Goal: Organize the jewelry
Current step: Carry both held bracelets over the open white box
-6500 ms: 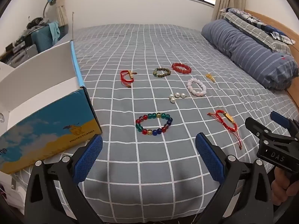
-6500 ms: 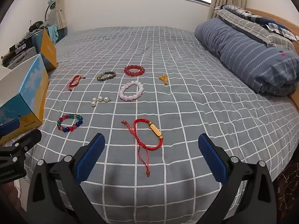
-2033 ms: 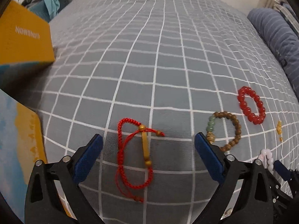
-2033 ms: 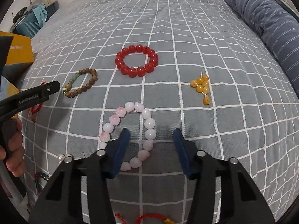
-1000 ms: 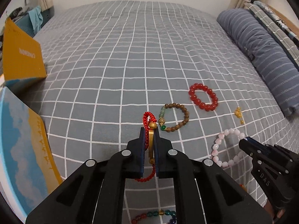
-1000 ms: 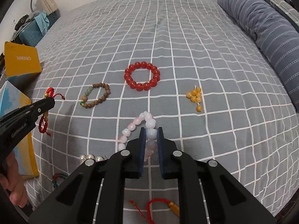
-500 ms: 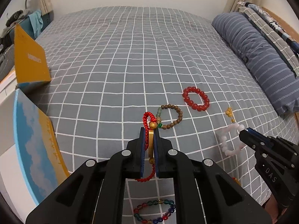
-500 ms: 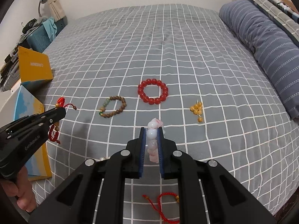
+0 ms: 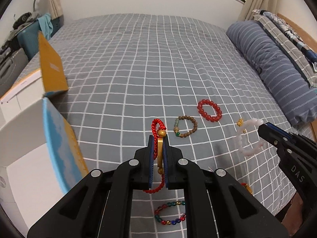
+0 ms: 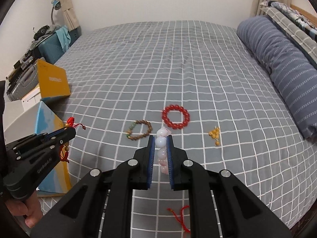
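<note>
Two bracelets are already in your grippers, both clear of the bedspread [image 9: 150, 63]. Your left gripper [image 9: 158, 144] has its jaws pressed together on the gold bar of the red cord bracelet [image 9: 158, 128], so the knotted loop sticks up past the pads and the rest of the cord hangs below. Your right gripper [image 10: 160, 145] is closed on the pink bead bracelet [image 10: 160, 141], pinching one or two beads while the others dangle between and beneath the fingers.

Both pieces look light and limp. The cord is soft and should stay put, and the stiff bar is the sensible place to hold it. The round, glossy beads are the slipperier grip, so a jolt could likely roll them out; hold steady and keep the swing small.

Around them on the bed lie the brown bead bracelet [image 9: 185, 126], the red bead bracelet [image 9: 209, 110], the yellow bead cluster [image 10: 215, 134], the multicoloured bead bracelet [image 9: 170, 213] and another red cord bracelet [image 10: 181, 217]. The open box [image 9: 25, 138] sits at your left, a likely place for them.
</note>
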The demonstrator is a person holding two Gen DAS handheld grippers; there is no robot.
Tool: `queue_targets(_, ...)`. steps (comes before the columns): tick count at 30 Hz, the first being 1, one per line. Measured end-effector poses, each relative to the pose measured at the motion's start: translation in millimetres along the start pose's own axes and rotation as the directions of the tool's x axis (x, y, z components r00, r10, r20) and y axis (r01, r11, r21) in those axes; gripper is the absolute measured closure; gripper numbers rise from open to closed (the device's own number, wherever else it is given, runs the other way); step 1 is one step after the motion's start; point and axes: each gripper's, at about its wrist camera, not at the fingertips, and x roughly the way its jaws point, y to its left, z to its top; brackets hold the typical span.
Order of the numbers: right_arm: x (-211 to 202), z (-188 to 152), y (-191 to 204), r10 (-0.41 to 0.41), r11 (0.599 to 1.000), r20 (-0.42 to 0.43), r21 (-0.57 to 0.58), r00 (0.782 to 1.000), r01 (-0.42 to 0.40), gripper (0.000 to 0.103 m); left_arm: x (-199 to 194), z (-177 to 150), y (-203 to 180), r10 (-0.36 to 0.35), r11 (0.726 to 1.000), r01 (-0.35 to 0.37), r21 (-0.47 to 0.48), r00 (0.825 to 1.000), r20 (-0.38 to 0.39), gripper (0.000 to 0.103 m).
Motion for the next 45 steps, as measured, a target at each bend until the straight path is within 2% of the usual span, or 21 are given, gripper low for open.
queue_targets(12, -28.5, 15.9, 62.0, 0.08, 0.995, 0.052, -0.067, 0.995, -0.076, 0.092, -58.6, 5.1, 56.7, 0.068, 0.996, -0.063, -0.07, 0.995, 0.068, 0.096)
queue_targets(20, -45.4, 23.0, 135.7, 0.165, 0.978, 0.075, -0.142, 0.983, -0.154, 0.092, -95.9, -8.4, 124.2, 0.137, 0.98, -0.12, -0.161, 0.986, 0.096, 0.096)
queue_targets(25, -55.7, 20.1, 187.5, 0.225, 0.955, 0.072, -0.214, 0.972, -0.206, 0.092, -116.4, -26.7, 171.1, 0.191, 0.96, -0.166, -0.228, 0.977, 0.094, 0.096)
queue_targets(33, -47.8, 2.1, 268.6, 0.301, 0.908, 0.01, -0.31, 0.954, -0.283, 0.092, -135.3, -68.0, 234.4, 0.257, 0.922, -0.229, -0.313, 0.965, 0.053, 0.096)
queue_targets(40, -15.8, -28.9, 332.9, 0.311, 0.868, -0.092, -0.378, 0.946, -0.322, 0.092, -135.2, -114.5, 279.9, 0.298, 0.885, -0.281, -0.371, 0.955, -0.013, 0.096)
queue_targets(45, 4.0, -48.6, 354.4, 0.298, 0.859, -0.156, -0.387, 0.942, -0.336, 0.092, -120.9, -137.6, 296.0, 0.29, 0.869, -0.293, -0.398, 0.954, -0.069, 0.096)
